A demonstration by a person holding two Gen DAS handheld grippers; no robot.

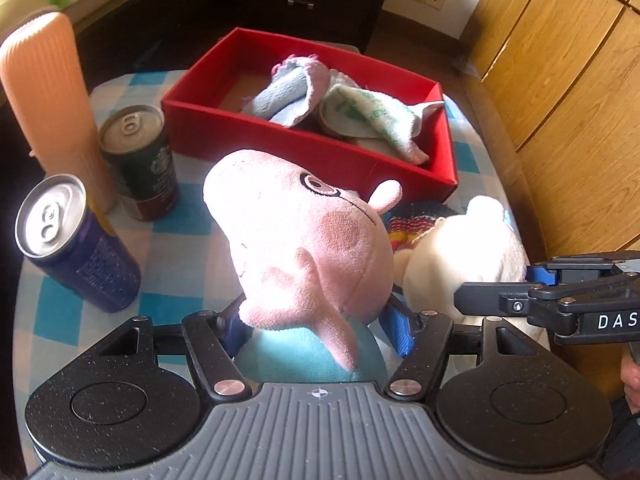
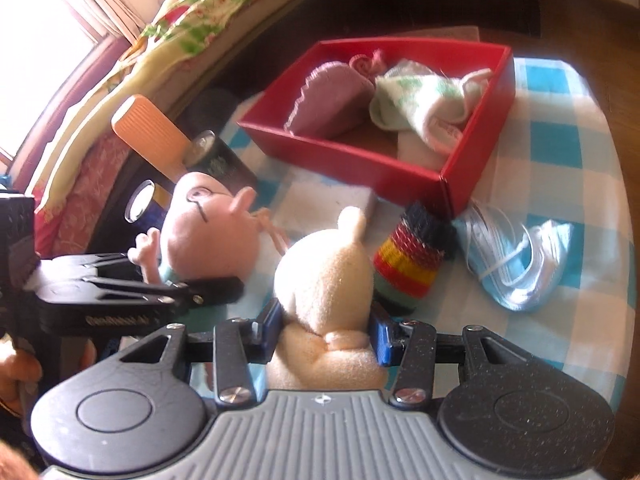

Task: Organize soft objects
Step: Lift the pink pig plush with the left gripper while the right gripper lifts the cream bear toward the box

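Note:
A pink pig plush [image 1: 304, 232] with a teal body sits between the blue pads of my left gripper [image 1: 316, 332], which is shut on its body; its head tilts up toward the red box [image 1: 280, 140]. My right gripper [image 2: 325, 332] is shut on a cream plush [image 2: 324, 280], squeezing its lower body. Both toys are lifted slightly over the blue checked tablecloth [image 2: 560, 160], side by side. The red box [image 2: 340, 160] holds folded towels [image 1: 360, 116]. A striped knit item [image 2: 408, 264] stands just beyond the cream plush.
Two drink cans [image 1: 76, 244] [image 1: 140, 160] and a tall orange ribbed bottle [image 1: 48, 100] stand to the left of the box. Pale blue face masks [image 2: 516, 264] lie at the right. A wooden wardrobe [image 1: 560, 100] is right of the table, a bed [image 2: 160, 40] to the left.

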